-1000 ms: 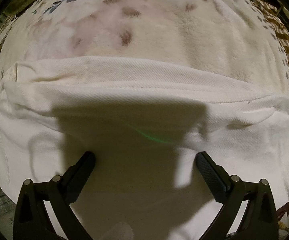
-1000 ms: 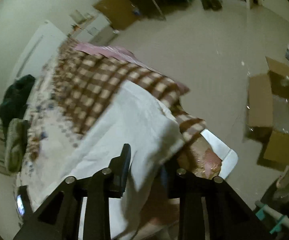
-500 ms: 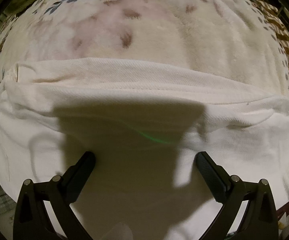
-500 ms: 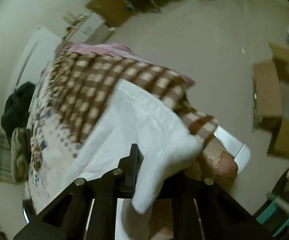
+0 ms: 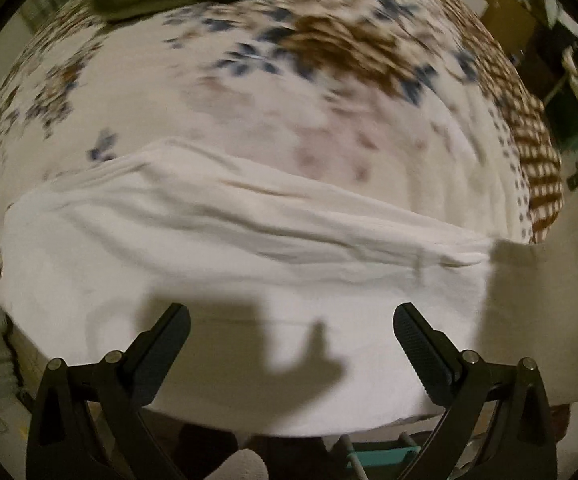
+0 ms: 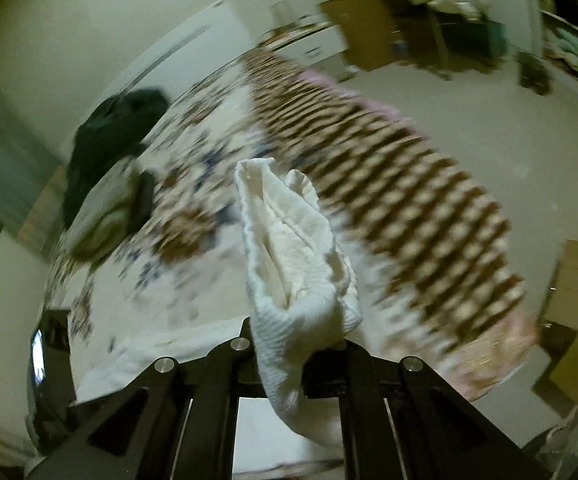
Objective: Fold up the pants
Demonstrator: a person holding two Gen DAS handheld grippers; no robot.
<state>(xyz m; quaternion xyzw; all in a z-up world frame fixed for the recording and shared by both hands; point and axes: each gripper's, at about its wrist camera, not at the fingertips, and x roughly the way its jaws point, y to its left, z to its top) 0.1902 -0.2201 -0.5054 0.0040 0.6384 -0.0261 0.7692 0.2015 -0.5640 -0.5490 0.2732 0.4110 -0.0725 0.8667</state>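
White pants (image 5: 249, 264) lie flat across the near part of a bed with a floral blanket (image 5: 289, 92). My left gripper (image 5: 291, 320) is open and empty, raised above the pants near the bed's front edge. My right gripper (image 6: 295, 336) is shut on a bunched end of the white pants (image 6: 289, 248) and holds it up above the bed. That lifted end also shows at the right of the left wrist view (image 5: 549, 300).
A brown checked blanket (image 6: 401, 184) covers the bed's far side. Dark clothes (image 6: 117, 128) and a folded grey-green garment (image 6: 101, 216) lie at the bed's head. Cardboard boxes (image 6: 577, 280) stand on the floor to the right.
My right gripper has lifted the pants end up and swung it over the bed. My left gripper has risen away from the pants, still open.
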